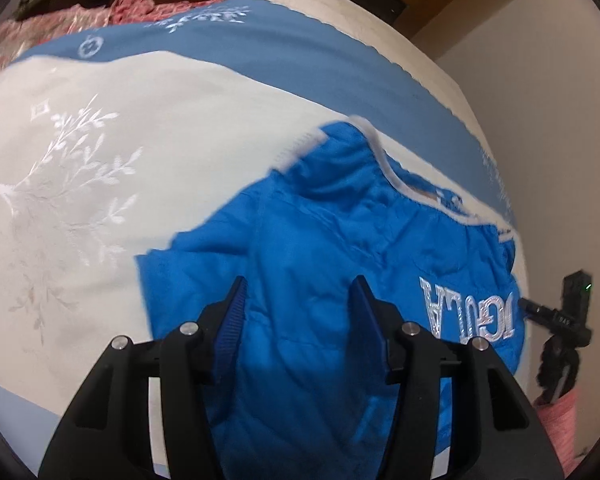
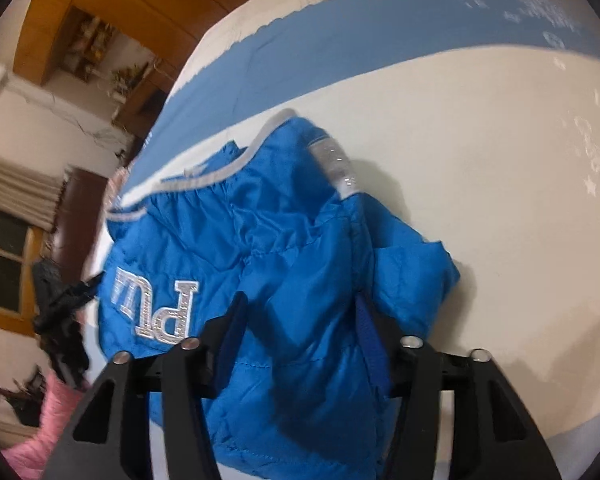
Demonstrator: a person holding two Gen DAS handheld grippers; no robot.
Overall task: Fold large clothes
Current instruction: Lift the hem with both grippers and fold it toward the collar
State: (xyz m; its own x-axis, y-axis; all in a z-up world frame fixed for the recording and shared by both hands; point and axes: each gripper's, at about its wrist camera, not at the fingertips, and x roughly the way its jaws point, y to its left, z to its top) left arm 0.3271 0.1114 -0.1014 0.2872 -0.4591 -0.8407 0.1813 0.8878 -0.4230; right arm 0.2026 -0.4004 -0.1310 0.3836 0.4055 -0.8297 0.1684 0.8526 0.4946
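A bright blue padded jacket [image 1: 340, 248] with white trim and silver letters lies bunched on the white and blue bedspread [image 1: 100, 152]. My left gripper [image 1: 300, 300] hovers over its near part, jaws apart, with the fabric showing between the blue pads, which do not press on it. In the right wrist view the same jacket [image 2: 284, 248] fills the middle, lettering at its left. My right gripper [image 2: 300, 316] stands open over a raised fold of it. The cloth rises beside the right finger [image 2: 370, 332] and is not clamped.
A black device on a small stand [image 1: 572, 312] is at the bed's right edge, above a pink cloth [image 1: 560, 420]. Red-patterned bedding [image 1: 60, 20] lies at the far end. Wooden furniture [image 2: 100, 12] and a dark window [image 2: 0, 264] are beyond the bed.
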